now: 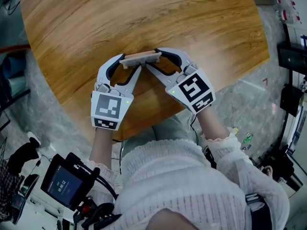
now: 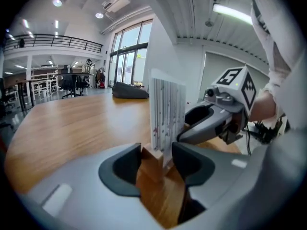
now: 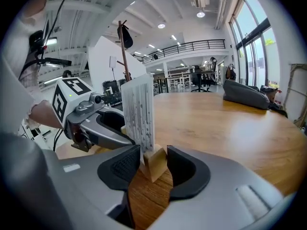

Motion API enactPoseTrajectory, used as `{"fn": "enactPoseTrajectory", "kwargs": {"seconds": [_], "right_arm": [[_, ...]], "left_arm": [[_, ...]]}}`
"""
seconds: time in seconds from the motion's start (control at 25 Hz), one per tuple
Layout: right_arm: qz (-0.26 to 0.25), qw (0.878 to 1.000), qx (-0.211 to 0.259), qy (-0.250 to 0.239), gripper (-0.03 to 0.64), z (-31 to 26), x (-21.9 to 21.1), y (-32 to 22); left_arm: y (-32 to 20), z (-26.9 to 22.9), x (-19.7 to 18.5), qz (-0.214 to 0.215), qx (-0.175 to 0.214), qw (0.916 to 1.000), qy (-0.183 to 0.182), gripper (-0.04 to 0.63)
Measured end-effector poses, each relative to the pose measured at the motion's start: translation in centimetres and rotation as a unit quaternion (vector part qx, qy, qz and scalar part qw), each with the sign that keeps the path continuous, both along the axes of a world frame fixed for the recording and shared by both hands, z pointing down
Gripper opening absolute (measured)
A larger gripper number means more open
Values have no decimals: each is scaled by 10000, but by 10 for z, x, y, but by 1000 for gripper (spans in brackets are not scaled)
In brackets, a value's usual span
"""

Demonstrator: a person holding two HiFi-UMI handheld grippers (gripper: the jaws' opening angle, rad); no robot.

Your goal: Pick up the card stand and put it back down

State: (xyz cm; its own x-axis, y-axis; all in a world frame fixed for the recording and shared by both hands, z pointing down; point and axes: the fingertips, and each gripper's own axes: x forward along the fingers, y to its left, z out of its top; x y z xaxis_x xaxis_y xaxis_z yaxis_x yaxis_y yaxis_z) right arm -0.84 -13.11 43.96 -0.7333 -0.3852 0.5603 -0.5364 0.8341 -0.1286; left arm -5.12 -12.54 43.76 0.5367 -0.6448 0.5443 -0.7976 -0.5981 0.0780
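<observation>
Two grippers, the left gripper (image 1: 125,63) and right gripper (image 1: 159,56), clamp opposite ends of the pale wooden card stand (image 1: 140,58), seemingly resting on the brown wooden bench (image 1: 144,18); next, lift evenly together.

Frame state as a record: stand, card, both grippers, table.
card stand: wooden base, near the table edge in front of the person
card: upright in the base
left gripper: jaws closed on one end of the base
right gripper: jaws closed on the other end
table: wood grain
lifted: cannot tell
</observation>
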Motion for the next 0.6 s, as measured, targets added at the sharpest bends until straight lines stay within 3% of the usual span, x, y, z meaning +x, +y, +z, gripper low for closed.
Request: {"fn": "enactPoseTrajectory", "kwargs": {"seconds": [0.6], "right_arm": [[34,9997,-193,-135,183,9,-4,4]], "left_arm": [[4,7,-4,-124,-63,9998,120,207]]}}
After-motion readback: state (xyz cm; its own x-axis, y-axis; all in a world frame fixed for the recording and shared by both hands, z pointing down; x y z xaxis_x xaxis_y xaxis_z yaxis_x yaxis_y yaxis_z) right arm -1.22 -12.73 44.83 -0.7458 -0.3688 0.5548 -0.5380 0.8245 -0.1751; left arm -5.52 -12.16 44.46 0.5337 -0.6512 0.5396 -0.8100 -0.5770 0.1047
